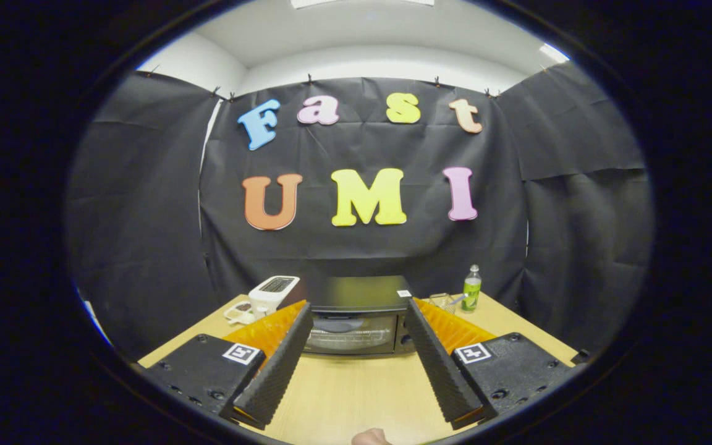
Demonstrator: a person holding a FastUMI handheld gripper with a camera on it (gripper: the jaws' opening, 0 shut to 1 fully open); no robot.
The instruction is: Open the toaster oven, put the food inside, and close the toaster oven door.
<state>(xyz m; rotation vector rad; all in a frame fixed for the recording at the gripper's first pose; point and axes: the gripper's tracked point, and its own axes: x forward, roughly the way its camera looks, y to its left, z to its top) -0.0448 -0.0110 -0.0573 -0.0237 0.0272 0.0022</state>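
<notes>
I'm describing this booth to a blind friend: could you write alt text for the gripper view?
A closed black toaster oven sits on a wooden table, framed between the spread fingers of an open gripper that holds nothing. A white toaster stands to its left, a green bottle to its right.

Toaster oven (356,312) glossy, glass door; table (356,389) smooth wood; finger pads (279,364) ribbed.

Bright overhead ceiling light, sharp focus, soft shadows, edges bowed (fisheye)
</notes>
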